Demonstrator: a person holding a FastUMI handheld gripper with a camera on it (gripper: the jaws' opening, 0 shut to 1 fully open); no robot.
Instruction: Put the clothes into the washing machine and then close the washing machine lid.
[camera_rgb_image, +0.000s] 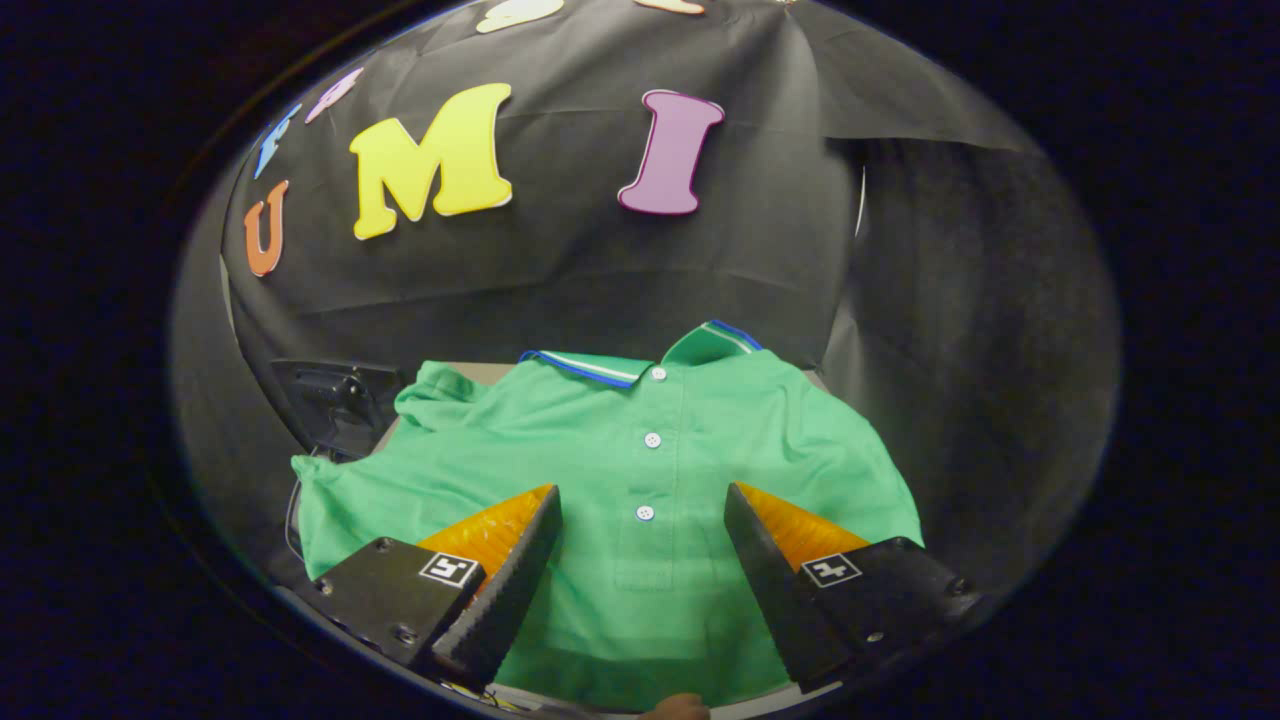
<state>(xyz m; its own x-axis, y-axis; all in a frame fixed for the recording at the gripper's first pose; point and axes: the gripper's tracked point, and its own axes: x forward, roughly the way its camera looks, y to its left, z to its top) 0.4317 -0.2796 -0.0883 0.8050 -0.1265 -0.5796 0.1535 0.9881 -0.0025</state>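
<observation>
- Gripper (642, 500): seen from its own camera, with the two fingers spread wide apart and nothing held between them; both fingertips hover above the cloth, and contact with it cannot be judged from this angle.
- Green polo shirt (600, 450): spread flat, front side up, on a pale surface (490, 372) of which only slivers show past the collar and the near hem. The button placket (650, 440), with three white buttons, runs straight up the gap between the fingers, the lowest button lying level with the fingertips.
- Collar (640, 360), trimmed with blue and white stripes: lies at the far edge of the shirt, beyond the fingers, nearest the black cloth wall (560, 260).
- Left sleeve area: rumpled, next to a dark device (330, 392), possibly a mounted camera, at the surface's far left corner.
</observation>
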